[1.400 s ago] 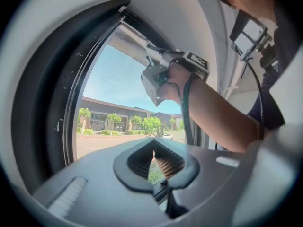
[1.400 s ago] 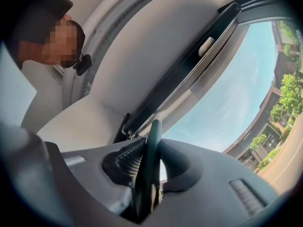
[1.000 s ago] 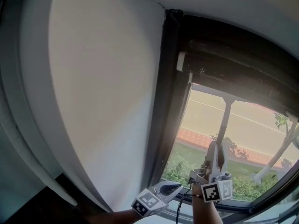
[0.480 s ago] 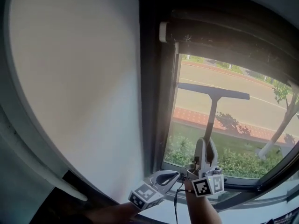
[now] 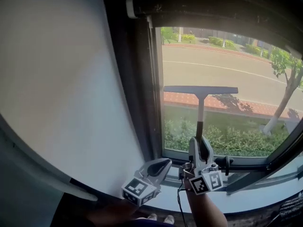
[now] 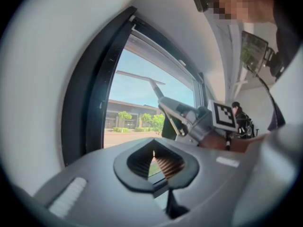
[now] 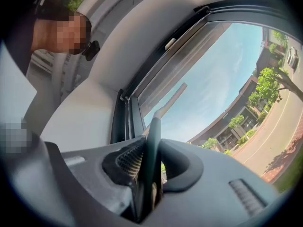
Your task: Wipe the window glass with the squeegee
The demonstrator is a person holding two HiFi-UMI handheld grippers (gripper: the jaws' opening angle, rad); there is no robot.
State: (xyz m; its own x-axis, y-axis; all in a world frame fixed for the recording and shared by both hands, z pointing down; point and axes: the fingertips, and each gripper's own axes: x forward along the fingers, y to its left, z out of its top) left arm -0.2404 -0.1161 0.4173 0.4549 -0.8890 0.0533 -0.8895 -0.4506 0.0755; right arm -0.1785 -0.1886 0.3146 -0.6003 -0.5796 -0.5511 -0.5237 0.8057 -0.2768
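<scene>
The squeegee (image 5: 200, 91) stands upright against the window glass (image 5: 246, 70), its grey blade level about halfway up the pane. My right gripper (image 5: 199, 148) is shut on the lower end of its handle (image 7: 152, 145), just above the sill. The blade (image 7: 173, 97) shows beyond the jaws in the right gripper view. My left gripper (image 5: 160, 164) hangs to the left of the right one, near the pane's lower left corner. Its jaws (image 6: 154, 163) are shut with nothing between them. The squeegee blade (image 6: 140, 75) and the right gripper (image 6: 182, 113) show in the left gripper view.
A dark window frame (image 5: 141, 103) borders the glass on the left, beside a white wall (image 5: 61, 79). A rolled blind housing (image 5: 199, 6) runs along the top. The light sill (image 5: 255, 201) lies below, with a dark lever (image 5: 247, 181) on the lower frame at right.
The squeegee blade has come down from the top edge of the glass to about mid-pane, and the right gripper has dropped with it. The left gripper stayed low beside it.
</scene>
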